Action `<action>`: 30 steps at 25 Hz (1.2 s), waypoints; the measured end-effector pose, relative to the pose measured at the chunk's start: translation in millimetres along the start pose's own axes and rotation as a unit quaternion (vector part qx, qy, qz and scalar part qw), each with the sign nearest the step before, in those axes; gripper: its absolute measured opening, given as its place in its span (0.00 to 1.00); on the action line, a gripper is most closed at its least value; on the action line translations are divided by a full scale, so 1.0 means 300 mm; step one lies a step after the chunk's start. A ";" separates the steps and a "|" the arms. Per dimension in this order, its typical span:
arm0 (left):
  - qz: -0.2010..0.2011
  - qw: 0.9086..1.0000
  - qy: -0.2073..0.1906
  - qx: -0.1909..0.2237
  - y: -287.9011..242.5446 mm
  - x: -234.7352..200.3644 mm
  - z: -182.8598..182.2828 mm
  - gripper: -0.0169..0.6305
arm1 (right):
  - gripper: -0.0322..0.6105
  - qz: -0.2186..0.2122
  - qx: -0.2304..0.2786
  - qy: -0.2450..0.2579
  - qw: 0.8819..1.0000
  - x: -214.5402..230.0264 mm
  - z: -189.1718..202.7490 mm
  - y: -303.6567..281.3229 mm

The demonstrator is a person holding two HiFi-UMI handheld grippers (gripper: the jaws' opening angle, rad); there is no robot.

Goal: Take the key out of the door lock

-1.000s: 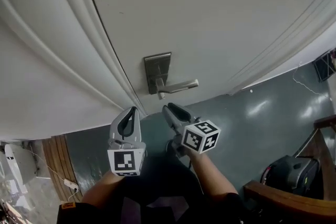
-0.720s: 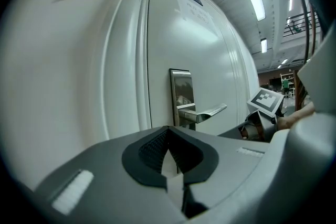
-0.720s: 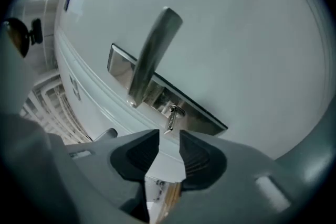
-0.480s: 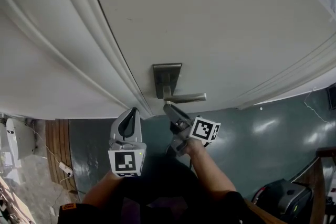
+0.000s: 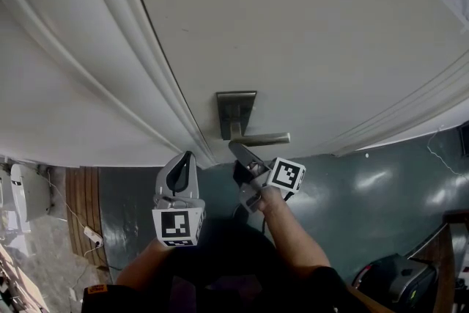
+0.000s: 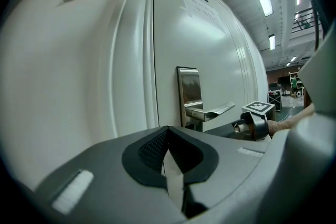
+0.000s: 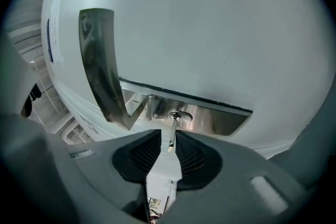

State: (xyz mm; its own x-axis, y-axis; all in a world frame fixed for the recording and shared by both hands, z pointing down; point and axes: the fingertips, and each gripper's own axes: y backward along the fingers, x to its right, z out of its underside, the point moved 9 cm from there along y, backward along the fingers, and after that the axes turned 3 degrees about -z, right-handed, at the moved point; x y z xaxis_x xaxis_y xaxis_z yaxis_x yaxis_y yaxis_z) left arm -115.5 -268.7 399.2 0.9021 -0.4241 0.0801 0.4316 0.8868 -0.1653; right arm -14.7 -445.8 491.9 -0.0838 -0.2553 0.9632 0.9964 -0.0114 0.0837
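A brushed-metal lock plate (image 5: 236, 110) with a lever handle (image 5: 264, 138) sits on the pale door (image 5: 308, 33). In the right gripper view a slim silver key (image 7: 171, 137) sticks out of the keyhole in the lock plate (image 7: 215, 118), beside the handle (image 7: 102, 81). My right gripper (image 7: 168, 139) has its tips either side of the key's end. Its jaws are closing, and a gap still shows on both sides. The head view puts that right gripper (image 5: 238, 150) just under the handle, hiding the key. My left gripper (image 5: 187, 155) hangs back to the left, shut and empty.
The door frame's mouldings (image 5: 139, 77) run along the left of the door. Below lies a dark green floor (image 5: 366, 187). A power strip (image 5: 91, 234) lies at the lower left, and a dark bag (image 5: 399, 281) at the lower right.
My right gripper has moved up and in towards the lock plate, under the handle. The left gripper has stayed put. The head camera has tilted, so the lock sits nearer mid-frame.
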 end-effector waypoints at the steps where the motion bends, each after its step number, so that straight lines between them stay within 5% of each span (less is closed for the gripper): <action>1: 0.000 1.000 -0.001 0.002 0.001 -0.003 0.000 0.05 | 0.15 0.001 0.002 -0.003 1.000 0.002 0.000 -0.001; 19: 0.016 1.000 0.006 0.001 0.005 -0.043 0.007 0.05 | 0.07 0.003 0.045 -0.078 0.996 0.027 0.032 0.023; 30: 0.061 0.998 0.022 -0.001 -0.007 -0.043 0.015 0.05 | 0.07 0.015 0.067 -0.083 0.994 -0.016 0.177 0.149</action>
State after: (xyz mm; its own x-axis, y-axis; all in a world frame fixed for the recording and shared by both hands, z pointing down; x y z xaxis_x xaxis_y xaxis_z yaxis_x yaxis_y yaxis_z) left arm -128.0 -264.3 402.8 0.9469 -0.3210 0.0157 0.3188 0.9318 -0.1736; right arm 29.6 -393.8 504.4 -0.0651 -0.0909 0.9937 0.9893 0.1247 0.0763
